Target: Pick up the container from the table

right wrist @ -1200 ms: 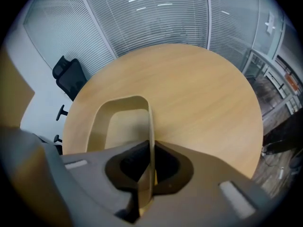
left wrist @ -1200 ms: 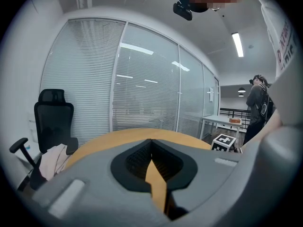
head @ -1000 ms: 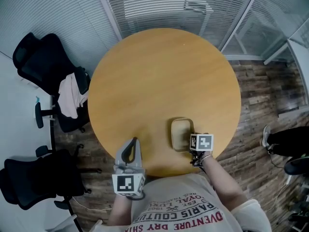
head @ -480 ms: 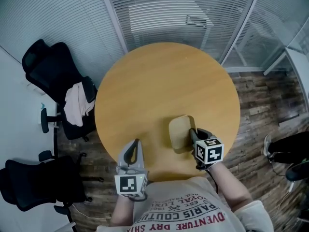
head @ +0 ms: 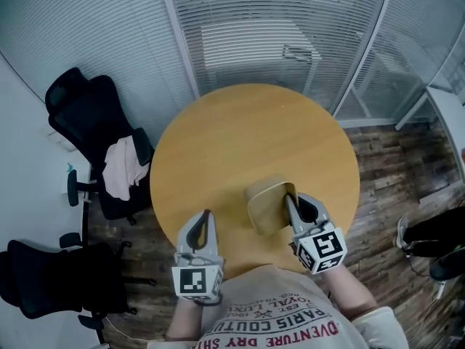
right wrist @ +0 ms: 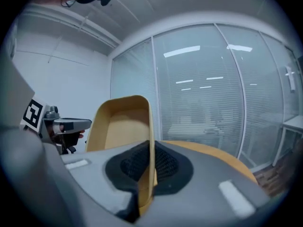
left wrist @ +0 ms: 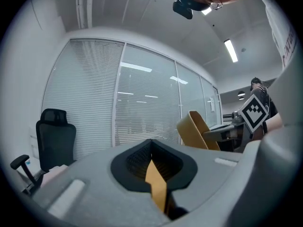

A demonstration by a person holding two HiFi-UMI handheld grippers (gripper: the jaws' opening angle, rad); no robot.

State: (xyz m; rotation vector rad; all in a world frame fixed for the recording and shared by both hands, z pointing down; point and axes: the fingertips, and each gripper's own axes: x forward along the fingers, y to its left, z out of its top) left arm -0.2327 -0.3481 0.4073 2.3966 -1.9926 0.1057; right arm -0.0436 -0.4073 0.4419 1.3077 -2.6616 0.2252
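Note:
The tan container (head: pixel 266 206) hangs tilted above the round wooden table (head: pixel 240 133), near its front edge. My right gripper (head: pixel 289 198) is shut on the container's near wall; in the right gripper view that thin wall (right wrist: pixel 150 141) stands upright, pinched between the black pads. My left gripper (head: pixel 203 216) floats to the left over the table's front rim, jaws together with nothing in them. From the left gripper view the container (left wrist: pixel 196 129) shows at the right, tipped on its side. The container's underside is hidden.
Two black office chairs (head: pixel 86 111) (head: pixel 51 276) stand left of the table, one with a pale cloth (head: pixel 120 167) draped on it. Glass walls with blinds (head: pixel 276 27) run behind the table. A shoe (head: pixel 402 231) rests on the wooden floor at the right.
The right gripper has risen and rolled, lifting the container off the table and tipping it up. The left gripper has risen a little.

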